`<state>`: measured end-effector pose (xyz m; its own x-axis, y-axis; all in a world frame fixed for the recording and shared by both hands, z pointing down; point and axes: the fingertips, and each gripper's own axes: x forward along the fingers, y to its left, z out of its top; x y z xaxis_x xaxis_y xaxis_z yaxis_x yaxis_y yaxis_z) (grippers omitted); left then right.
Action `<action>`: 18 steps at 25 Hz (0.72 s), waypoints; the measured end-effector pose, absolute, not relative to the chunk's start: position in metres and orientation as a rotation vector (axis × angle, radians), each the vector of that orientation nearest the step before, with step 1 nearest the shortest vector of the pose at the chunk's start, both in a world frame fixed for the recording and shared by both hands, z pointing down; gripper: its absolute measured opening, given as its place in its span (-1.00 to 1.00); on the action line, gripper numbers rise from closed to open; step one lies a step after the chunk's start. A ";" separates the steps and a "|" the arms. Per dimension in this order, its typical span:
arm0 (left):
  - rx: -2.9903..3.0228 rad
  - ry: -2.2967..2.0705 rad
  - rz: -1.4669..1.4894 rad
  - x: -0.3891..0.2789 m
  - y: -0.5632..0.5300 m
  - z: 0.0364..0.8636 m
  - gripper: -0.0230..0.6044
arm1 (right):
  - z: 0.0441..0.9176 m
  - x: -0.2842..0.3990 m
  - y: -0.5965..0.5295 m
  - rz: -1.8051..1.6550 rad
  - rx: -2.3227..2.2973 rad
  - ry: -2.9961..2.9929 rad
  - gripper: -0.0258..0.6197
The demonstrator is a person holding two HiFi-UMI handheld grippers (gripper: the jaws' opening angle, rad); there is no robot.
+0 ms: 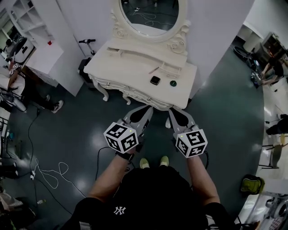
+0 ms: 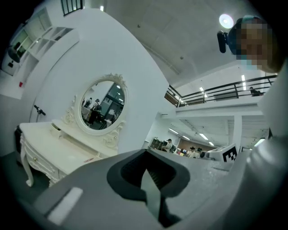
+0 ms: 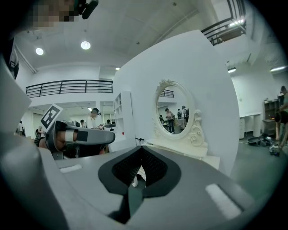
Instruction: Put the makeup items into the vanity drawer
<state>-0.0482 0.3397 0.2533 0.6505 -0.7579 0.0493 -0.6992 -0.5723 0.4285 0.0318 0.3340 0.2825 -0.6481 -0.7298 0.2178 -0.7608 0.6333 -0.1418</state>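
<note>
A white vanity table (image 1: 130,67) with an oval mirror (image 1: 148,13) stands ahead of me. On its top lie a black square compact (image 1: 155,80), a small dark round pot (image 1: 173,83) and a thin pinkish pencil (image 1: 154,70). Its front drawers (image 1: 137,96) look shut. My left gripper (image 1: 145,110) and right gripper (image 1: 174,112) hover side by side just short of the vanity's front edge, both shut with nothing in them. In the left gripper view the jaws (image 2: 146,170) meet, with the vanity (image 2: 49,148) off to the left. In the right gripper view the jaws (image 3: 136,174) meet too.
A scooter (image 1: 84,57) leans by the vanity's left side. Cables (image 1: 45,173) trail over the dark floor at the left. White shelves (image 1: 27,27) stand at the back left, and people (image 1: 270,67) and gear are at both edges. The wall (image 1: 216,31) backs the vanity.
</note>
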 end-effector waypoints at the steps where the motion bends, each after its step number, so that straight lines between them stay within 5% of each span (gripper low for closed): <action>1: 2.468 -1.157 -0.177 -0.051 0.340 0.254 -0.93 | 0.283 0.030 0.334 0.330 1.255 -2.709 -0.85; 18: 2.520 -1.145 -0.079 -0.050 0.318 0.285 -0.93 | 0.321 0.026 0.302 0.397 1.349 -2.593 -0.85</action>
